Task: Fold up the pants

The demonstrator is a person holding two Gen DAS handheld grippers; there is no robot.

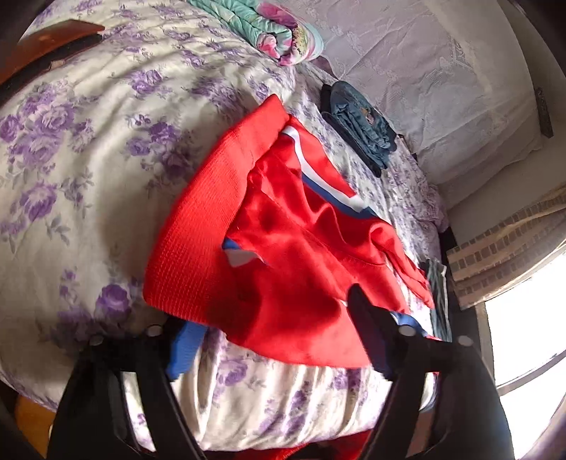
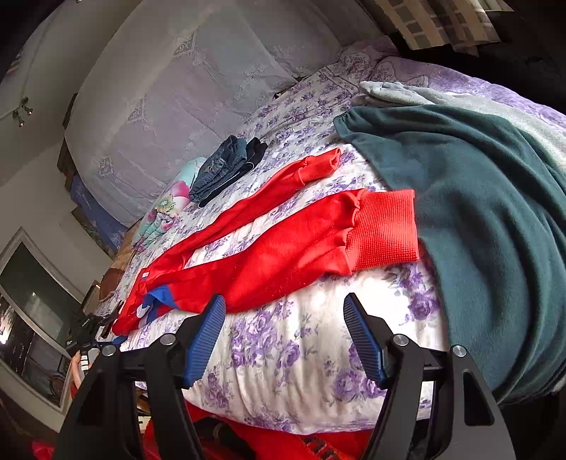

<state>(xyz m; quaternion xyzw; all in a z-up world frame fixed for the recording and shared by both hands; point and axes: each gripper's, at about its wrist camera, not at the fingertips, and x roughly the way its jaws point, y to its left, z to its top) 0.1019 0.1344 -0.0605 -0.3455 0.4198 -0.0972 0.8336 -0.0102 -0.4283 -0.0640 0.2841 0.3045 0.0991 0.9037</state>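
Red track pants (image 2: 269, 247) with a blue and white side stripe lie spread on the floral bedspread (image 2: 283, 354), both legs apart, ribbed cuffs toward the right. In the left wrist view the waistband end (image 1: 283, 247) lies bunched right before my left gripper (image 1: 276, 318). Its jaws stand wide apart, one finger (image 1: 368, 329) over the red cloth, the other (image 1: 184, 346) partly under its edge. My right gripper (image 2: 284, 336) is open and empty, hovering over bare bedspread just short of the near leg.
Folded jeans (image 2: 223, 166) lie further back on the bed, also in the left wrist view (image 1: 364, 124). A teal garment (image 2: 477, 212) and a grey blanket (image 2: 442, 95) cover the right side. A folded floral quilt (image 1: 269, 32) lies beyond. A lace-covered headboard (image 2: 198, 88) stands behind.
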